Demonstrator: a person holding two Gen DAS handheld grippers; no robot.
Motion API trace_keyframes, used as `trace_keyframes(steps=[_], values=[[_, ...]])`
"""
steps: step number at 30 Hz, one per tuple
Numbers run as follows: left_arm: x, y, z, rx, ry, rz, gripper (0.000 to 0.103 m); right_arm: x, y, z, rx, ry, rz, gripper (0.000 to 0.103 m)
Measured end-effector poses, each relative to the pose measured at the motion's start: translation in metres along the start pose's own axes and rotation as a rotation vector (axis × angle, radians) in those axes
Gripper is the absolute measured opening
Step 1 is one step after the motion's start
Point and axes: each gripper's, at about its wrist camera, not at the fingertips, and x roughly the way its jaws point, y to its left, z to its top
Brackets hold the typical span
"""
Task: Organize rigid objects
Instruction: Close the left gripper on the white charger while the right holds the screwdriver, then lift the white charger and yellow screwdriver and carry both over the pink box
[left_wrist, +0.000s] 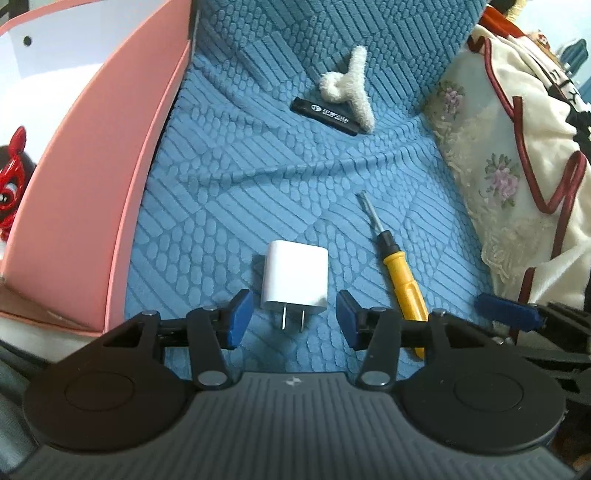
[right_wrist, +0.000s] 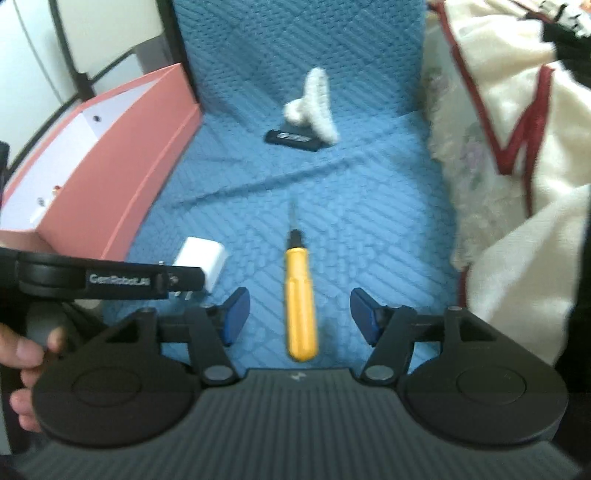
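On my left wrist feed, item one: left gripper (left_wrist: 294, 319), jaws apart, blue pads either side of the white plug adapter (left_wrist: 294, 281) without touching it; the adapter lies flat on the blue textured cover (left_wrist: 229, 177), its two prongs pointing back toward my camera. Item two: yellow-handled screwdriver (left_wrist: 399, 275), lying just right of the adapter, shaft aimed away, the handle's butt end passing behind the gripper's right finger linkage. Item three: black rectangular case (left_wrist: 325, 116) with white lettering I cannot read, farther up the cover. Item four: fuzzy white hair claw (left_wrist: 349, 86), resting against the case's far right end. Item five: pink open box (left_wrist: 92, 177), white inside, standing along the cover's left edge. On my right wrist feed, item six: right gripper (right_wrist: 300, 315), jaws wide apart, straddling the screwdriver's handle with clear space on both sides. The left gripper's black arm enters at lower left, crossing in front of the adapter. A cream blanket with dark red trim (right_wrist: 517, 147) is heaped along the right side.
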Motion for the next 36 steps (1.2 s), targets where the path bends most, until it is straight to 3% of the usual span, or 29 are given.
trace_keyframes(steps=[9,12,14,17,23,27,36], values=[[-0.001,-0.007,0.003,-0.001,-0.028,0.009,0.056,0.038,0.003,0.012,-0.014,0.095,-0.007,0.062],[0.002,-0.007,0.007,-0.007,-0.028,0.013,0.056,0.049,0.010,0.014,-0.055,0.104,-0.042,0.051],[0.005,-0.008,0.009,-0.012,-0.026,0.012,0.056,0.054,0.011,0.013,-0.062,0.109,-0.078,0.035],[0.010,-0.015,0.010,0.023,-0.026,0.035,0.056,0.060,0.007,0.014,-0.046,0.116,-0.077,0.028],[0.021,-0.017,0.016,0.041,-0.018,0.068,0.056,0.065,0.009,0.017,-0.068,0.097,-0.094,0.021],[0.033,-0.019,0.017,0.053,0.014,0.097,0.054,0.065,0.004,0.019,-0.019,0.090,-0.084,0.021],[0.028,-0.021,0.026,0.061,-0.004,0.118,0.048,0.051,-0.006,0.026,0.031,0.073,-0.081,0.021]])
